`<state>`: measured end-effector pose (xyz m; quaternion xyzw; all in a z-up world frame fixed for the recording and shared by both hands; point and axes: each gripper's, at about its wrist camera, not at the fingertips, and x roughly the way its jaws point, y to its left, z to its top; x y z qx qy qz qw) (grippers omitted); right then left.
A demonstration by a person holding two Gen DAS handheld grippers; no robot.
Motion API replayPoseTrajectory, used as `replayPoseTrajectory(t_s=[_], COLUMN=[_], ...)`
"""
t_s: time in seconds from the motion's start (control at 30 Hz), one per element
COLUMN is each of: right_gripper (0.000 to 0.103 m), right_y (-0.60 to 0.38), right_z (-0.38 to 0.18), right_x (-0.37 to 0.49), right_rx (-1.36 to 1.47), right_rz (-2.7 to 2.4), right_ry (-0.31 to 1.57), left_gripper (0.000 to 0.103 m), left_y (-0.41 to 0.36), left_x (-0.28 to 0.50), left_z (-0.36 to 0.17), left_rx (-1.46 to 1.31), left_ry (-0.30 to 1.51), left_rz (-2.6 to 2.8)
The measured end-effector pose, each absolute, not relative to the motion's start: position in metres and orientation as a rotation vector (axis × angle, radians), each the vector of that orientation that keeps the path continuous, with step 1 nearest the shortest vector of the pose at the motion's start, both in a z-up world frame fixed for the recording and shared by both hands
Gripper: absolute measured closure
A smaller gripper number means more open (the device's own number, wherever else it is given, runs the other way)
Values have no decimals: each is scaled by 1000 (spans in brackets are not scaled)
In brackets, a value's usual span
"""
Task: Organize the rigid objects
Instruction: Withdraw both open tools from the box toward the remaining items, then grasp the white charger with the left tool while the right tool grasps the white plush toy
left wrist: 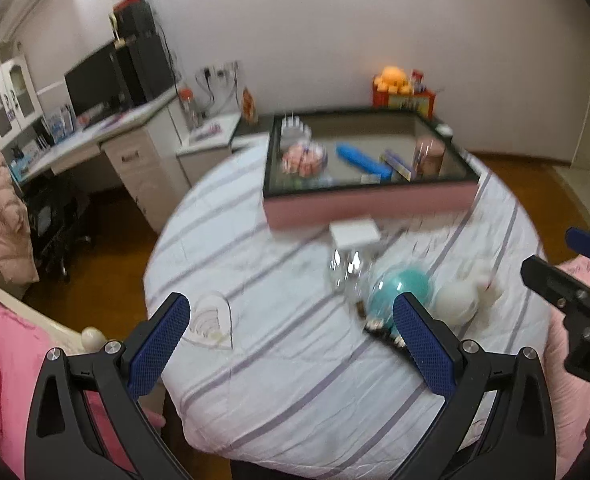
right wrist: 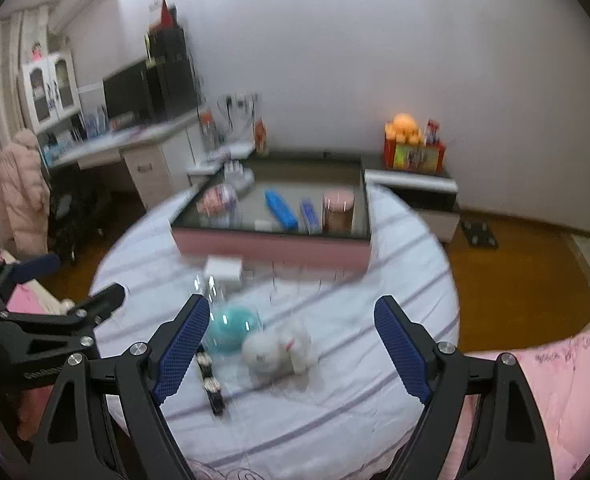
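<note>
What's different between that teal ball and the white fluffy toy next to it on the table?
The teal ball is smooth, round and sits inside clear casing; the white fluffy toy is soft-looking, lumpy and uncovered. The ball lies nearer the left gripper, the toy nearer the right gripper. Both rest on the striped cloth, outside the pink tray.

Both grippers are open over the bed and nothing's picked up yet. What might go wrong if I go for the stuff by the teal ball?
1. The teal ball, white plush toy and clear glass piece sit crowded together; closing the right gripper on one may knock another.
2. The ball is round and could roll across the striped sheet.
3. The tray already holds several items, so placing more may bump them.
</note>
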<state>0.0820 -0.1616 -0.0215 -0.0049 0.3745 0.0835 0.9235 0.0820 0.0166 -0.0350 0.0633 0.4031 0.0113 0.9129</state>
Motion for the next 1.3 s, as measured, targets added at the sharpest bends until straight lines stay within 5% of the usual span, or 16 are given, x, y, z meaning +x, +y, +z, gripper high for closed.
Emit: replayPoseTrajectory(t_s=[0.43,0.5,1.0,1.17,1.23,1.3], right_gripper=[17,27,28,32,33,33], right_y=[-149,-151,-182,-184,-184,-181], right_z=[-110,-118,-103,-111,-115,-118], right_x=[135,143,216,235,238,240], right_rx=[-30,-1,0,14,21,28], right_rz=[244,262,259,309,322,327], right_ry=[1024,1047,990,1013,1024,1028], left_gripper=[0,0,1,26,45,45], left_y=[20,17,-25,-28,-27,-26], left_x=[129,137,247,260,257,255], left_z=[-89,-88,-113,-128,-122,-121], left_rx=[117,118,91,41,29,32], left_ry=[1033,1036,1167,1218,1206,1207], left_rz=[23,17,-9,-49,-69,-79])
